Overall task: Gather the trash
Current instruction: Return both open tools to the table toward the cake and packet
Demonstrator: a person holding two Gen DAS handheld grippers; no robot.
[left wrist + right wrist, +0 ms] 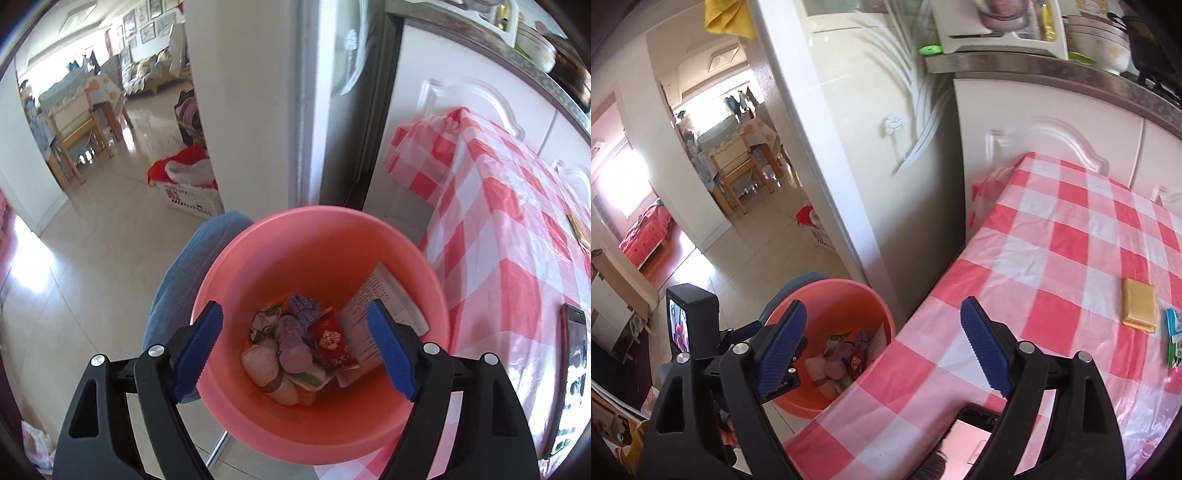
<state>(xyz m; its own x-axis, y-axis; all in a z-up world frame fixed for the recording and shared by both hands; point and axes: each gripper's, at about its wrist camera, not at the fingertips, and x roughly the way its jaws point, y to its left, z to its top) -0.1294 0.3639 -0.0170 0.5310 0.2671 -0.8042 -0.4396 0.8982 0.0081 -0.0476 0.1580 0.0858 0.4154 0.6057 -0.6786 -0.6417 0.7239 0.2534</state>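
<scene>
- The white paper sheet (380, 317) leaning inside the pink bucket (321, 236) carries lines of small print, too fine to read.
- The red wrapper (332, 345) in the bucket bears a pale emblem, unreadable.
- The green-and-white packet (1174, 343) at the table's right edge shows partial lettering, illegible.

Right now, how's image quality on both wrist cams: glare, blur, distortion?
Left wrist: strong fisheye bend with dark corners; window light blows out patches of the floor; the trash in the pink bin is sharp, while the cabinet door at the edge is smeared. Right wrist: same bend; the far window is washed out; the checked tablecloth shows mild sheen; the phone reflects pink.
</scene>
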